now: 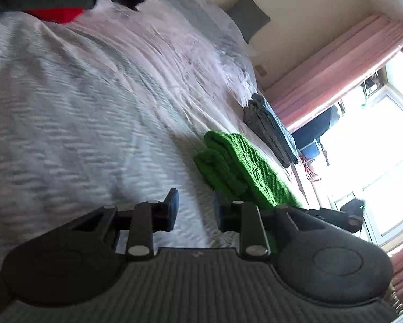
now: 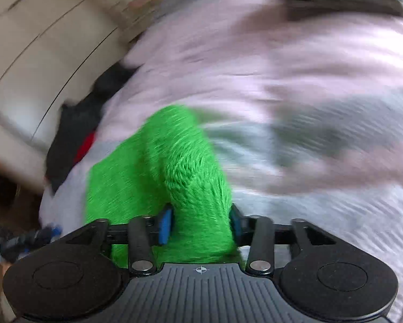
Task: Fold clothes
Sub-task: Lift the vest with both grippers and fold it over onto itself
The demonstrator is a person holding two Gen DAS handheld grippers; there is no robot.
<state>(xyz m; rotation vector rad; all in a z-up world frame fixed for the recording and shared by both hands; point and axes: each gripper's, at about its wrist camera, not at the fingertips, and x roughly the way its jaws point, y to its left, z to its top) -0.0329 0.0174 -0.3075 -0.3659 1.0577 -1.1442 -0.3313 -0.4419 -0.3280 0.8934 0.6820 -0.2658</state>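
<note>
Your right gripper (image 2: 200,226) has its jaws clamped on the green sweater (image 2: 174,167), which trails forward onto the bed (image 2: 309,80) — your left gripper (image 1: 194,214) hovers beside it, jaws parted, holding nothing.

Your left gripper (image 1: 194,211) hangs open over the bedspread (image 1: 80,102), green knit (image 1: 244,167) (folded) just beyond.

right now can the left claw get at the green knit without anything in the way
Probably yes. The left claw is open and empty, over bare bedcover. The green knit lies just ahead with nothing between. The right claw already grips one part of it.
</note>
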